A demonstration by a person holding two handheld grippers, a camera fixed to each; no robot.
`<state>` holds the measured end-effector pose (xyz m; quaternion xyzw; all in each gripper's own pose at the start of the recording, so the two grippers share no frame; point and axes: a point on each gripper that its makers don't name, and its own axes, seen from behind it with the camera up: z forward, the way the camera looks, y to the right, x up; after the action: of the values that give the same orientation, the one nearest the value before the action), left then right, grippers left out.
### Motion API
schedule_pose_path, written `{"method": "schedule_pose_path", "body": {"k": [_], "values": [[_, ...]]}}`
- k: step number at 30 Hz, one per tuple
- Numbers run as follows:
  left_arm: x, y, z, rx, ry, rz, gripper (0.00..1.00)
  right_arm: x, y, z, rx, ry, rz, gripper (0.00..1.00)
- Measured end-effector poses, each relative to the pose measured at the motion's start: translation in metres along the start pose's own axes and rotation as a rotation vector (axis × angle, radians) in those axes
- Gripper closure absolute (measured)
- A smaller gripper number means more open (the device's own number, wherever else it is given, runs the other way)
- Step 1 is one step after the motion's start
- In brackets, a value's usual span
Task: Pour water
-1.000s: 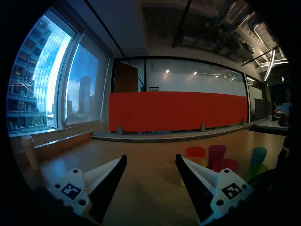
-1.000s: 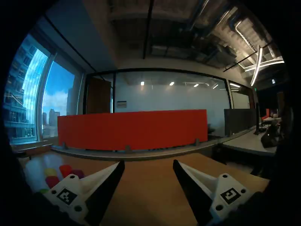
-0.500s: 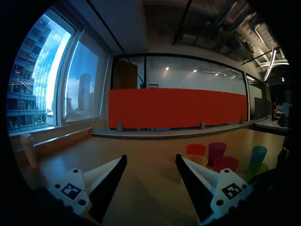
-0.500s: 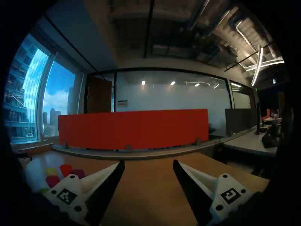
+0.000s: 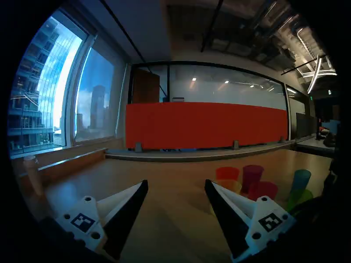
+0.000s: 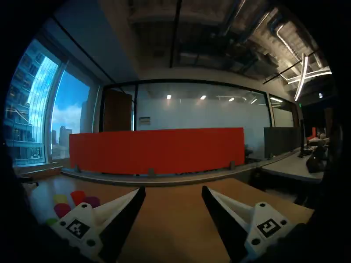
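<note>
The left gripper [image 5: 175, 182] hovers low over a wooden surface [image 5: 175, 228], its jaws spread wide with nothing between them. In the left gripper view, a cluster of coloured cups [image 5: 252, 184] stands on the surface just beyond the right finger and to its right. A red cup [image 5: 227, 172] and a purple cup [image 5: 253, 172] are on the far side, with a yellow cup [image 5: 230, 186] and a dark red cup [image 5: 264, 190] nearer. Farther right is a teal cup [image 5: 302, 179] with a green cup [image 5: 302, 196] in front of it. They stand upright and close together; whether any holds water I cannot tell. A tan cup [image 5: 30, 173] stands alone at the far left, near the window [image 5: 44, 92].

The right gripper [image 6: 173, 189] is likewise held above the surface, jaws wide open and empty. In the right gripper view the coloured cups sit at the near left, just beside the left finger. A long red partition [image 6: 155, 151] runs across the far edge of the surface, with a glass wall [image 6: 202, 109] behind it.
</note>
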<state>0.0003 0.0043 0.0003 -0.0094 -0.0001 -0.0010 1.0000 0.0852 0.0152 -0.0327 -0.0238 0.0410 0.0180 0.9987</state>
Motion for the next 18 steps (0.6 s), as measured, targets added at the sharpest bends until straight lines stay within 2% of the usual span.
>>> {"method": "schedule_pose_path", "body": {"k": [12, 18], "values": [[0.000, 0.000, 0.000, 0.000, 0.000, 0.001, 0.04, -0.009, 0.004, 0.000, 0.011, 0.010, -0.009, 0.01], [-0.001, 0.000, 0.000, 0.000, 0.000, 0.001, 0.04, -0.012, -0.005, 0.004, 0.039, 0.013, -0.030, 0.01]]}}
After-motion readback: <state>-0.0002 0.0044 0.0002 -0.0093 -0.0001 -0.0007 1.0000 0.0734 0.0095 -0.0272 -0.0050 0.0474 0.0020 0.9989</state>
